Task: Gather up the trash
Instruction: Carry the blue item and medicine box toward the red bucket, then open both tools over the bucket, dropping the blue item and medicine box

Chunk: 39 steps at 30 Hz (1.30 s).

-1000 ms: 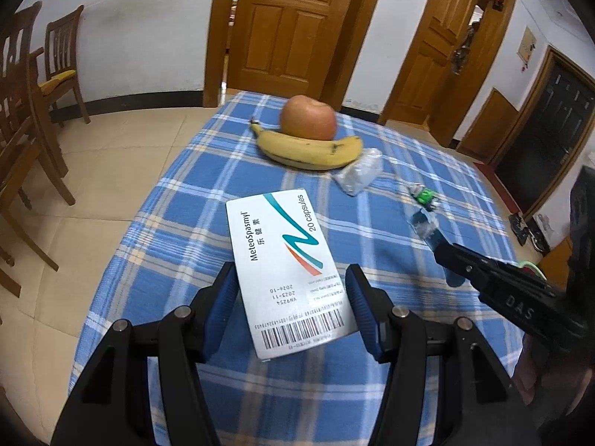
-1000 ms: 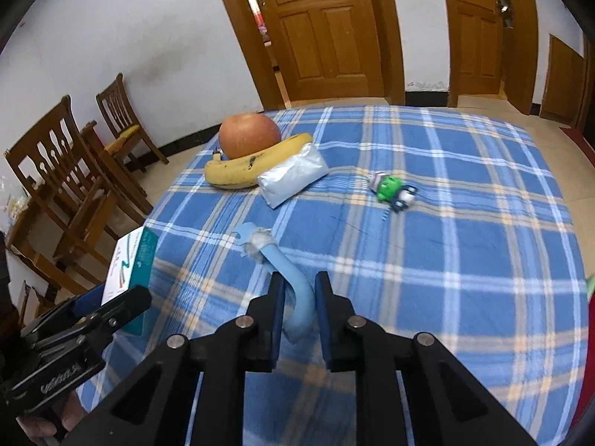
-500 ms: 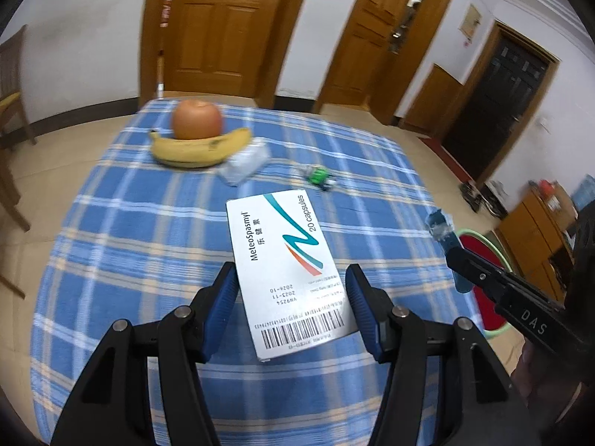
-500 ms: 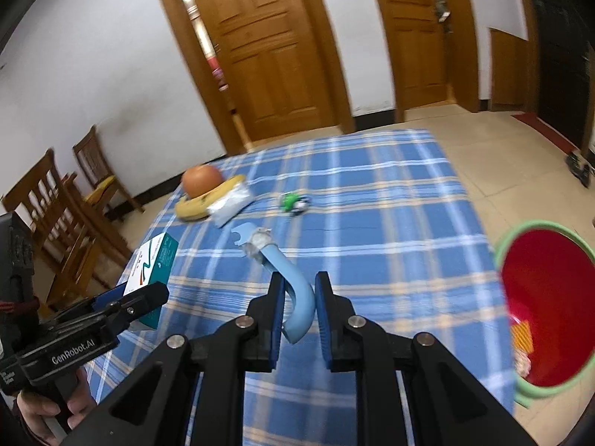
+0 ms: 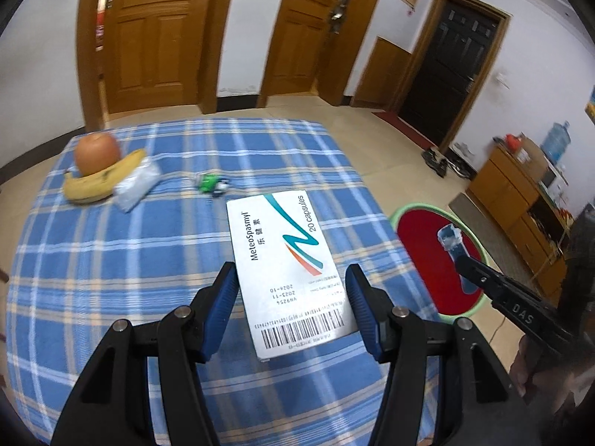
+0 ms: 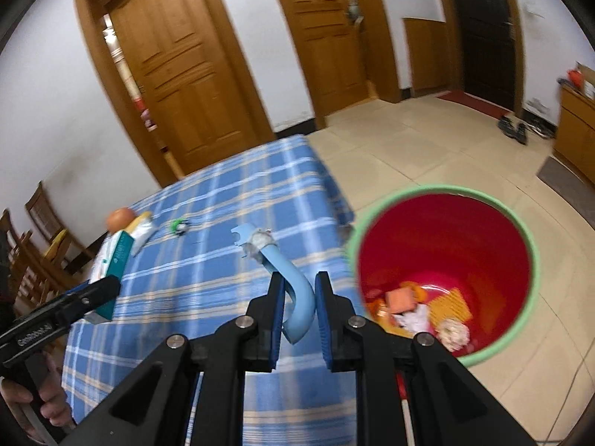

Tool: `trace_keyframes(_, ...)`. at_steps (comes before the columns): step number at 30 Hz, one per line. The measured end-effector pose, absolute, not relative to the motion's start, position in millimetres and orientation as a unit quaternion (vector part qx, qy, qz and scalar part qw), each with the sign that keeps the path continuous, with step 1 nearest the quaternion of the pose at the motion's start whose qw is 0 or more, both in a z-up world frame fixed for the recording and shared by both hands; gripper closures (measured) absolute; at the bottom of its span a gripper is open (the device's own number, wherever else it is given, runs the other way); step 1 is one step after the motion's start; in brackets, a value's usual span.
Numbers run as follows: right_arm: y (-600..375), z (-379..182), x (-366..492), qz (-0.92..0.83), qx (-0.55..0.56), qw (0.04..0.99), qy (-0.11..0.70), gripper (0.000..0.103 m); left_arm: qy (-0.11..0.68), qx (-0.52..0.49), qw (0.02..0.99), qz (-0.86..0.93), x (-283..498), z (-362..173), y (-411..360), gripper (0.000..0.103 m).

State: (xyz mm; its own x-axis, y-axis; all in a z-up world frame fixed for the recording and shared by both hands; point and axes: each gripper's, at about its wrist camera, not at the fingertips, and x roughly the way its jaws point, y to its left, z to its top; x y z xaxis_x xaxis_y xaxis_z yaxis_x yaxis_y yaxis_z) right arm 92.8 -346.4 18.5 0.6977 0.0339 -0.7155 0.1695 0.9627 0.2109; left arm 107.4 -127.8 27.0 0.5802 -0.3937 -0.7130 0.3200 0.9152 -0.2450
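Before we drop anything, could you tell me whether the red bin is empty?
Not empty: the green-rimmed red bin already holds orange and white scraps at its bottom.

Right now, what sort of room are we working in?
Most likely a home dining or living room: a table with a blue plaid cloth, panelled wooden doors, a wooden chair and shoes by the dark door.

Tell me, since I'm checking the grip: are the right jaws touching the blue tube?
Touching. The right wrist view shows both jaws pressed against the blue tube.
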Motion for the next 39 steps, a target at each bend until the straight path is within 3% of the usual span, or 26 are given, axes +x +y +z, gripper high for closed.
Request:
trace_keyframes(14, -435.5, -18.8, 77.4, -0.123, 0.187, 0.883, 0.412, 0.082, 0.419, 0.006, 0.866, -0.273, 110.5, 17.1, -218.8, 0.044)
trace_keyframes(16, -442.6, -21.1, 74.3, -0.128, 0.195, 0.88, 0.413, 0.069, 0.421, 0.01, 0.862, -0.281, 110.8, 14.5, -230.0, 0.044)
trace_keyframes(18, -450.9, -22.5, 71.9, -0.13, 0.205, 0.879, 0.411, 0.064, 0.423, 0.013, 0.859, -0.289, 111.5, 11.3, -241.0, 0.044)
trace_keyframes(31, -479.1, -20.3, 56.6, -0.149, 0.221, 0.879, 0.394, 0.06, 0.412, 0.043, 0.837, -0.357, 108.6, 1.8, -310.7, 0.043)
trace_keyframes(39, -484.6, -15.5, 52.9, -0.157, 0.221, 0.881, 0.388, 0.059, 0.408, 0.047, 0.833, -0.371, 106.0, 3.5, -328.1, 0.038)
